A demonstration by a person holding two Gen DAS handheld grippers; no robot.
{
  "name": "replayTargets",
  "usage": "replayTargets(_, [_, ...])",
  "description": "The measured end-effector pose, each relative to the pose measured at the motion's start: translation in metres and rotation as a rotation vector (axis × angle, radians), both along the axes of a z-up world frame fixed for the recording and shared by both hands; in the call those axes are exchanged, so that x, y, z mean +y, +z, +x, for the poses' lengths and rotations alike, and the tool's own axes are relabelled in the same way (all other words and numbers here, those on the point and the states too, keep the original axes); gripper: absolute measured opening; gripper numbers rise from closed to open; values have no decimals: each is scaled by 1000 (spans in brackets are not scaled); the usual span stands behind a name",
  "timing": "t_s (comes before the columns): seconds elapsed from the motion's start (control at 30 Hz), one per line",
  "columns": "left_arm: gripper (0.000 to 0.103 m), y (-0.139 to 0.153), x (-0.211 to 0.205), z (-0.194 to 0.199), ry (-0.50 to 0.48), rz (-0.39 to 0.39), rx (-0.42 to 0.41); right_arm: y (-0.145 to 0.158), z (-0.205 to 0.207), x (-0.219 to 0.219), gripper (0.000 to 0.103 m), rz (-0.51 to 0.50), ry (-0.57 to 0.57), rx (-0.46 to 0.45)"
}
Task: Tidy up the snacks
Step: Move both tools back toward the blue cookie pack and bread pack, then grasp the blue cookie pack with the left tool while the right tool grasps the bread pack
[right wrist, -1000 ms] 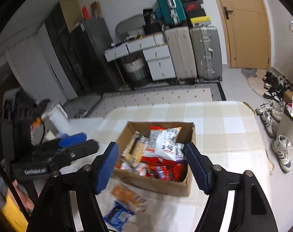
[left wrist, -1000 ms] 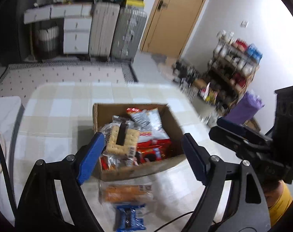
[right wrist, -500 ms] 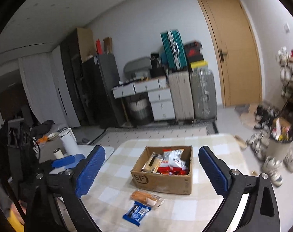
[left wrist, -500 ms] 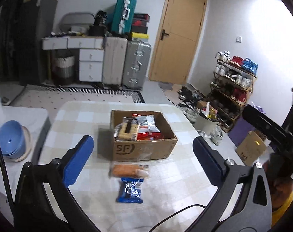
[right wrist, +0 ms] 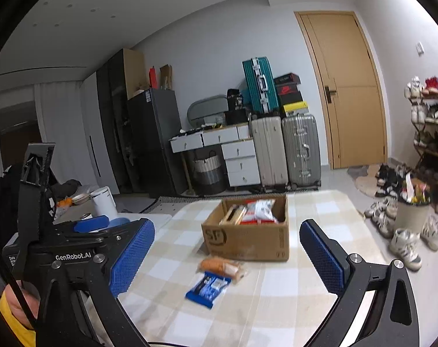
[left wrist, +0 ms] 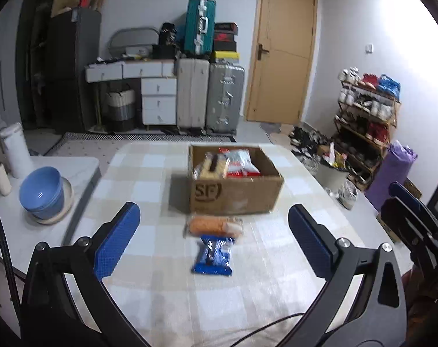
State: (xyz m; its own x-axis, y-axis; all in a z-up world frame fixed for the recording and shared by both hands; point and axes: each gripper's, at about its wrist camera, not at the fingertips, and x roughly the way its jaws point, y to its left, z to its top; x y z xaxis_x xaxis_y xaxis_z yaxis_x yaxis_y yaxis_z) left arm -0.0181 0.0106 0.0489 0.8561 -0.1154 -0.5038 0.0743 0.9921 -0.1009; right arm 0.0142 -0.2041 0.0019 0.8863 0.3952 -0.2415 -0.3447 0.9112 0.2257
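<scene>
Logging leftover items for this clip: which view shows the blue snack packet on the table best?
The left wrist view: the blue snack packet lies centred and closer, squarely in front of the orange packet. The right wrist view shows it smaller and at an angle, though unobstructed.

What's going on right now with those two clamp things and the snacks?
Left gripper and right gripper: jaws open, empty. Orange packet and blue packet lie on table outside the cardboard box. Nothing blocking.

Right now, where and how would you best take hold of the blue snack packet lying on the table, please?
Probably from above, across the blue packet's narrow middle. It lies flat on the table, long axis pointing toward the box; its far end nearly meets the orange packet, so stay mid-length.
</scene>
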Motion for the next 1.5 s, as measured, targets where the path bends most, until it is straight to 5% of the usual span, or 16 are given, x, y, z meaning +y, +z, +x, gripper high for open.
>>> replayTargets(0.83, [102, -79, 6, 58, 42, -34, 191, -38, 23, -8, 102, 43, -2, 99])
replayTargets(1.5, [99, -222, -16, 185, -6, 32, 405, -109, 76, -18, 102, 80, 0, 300])
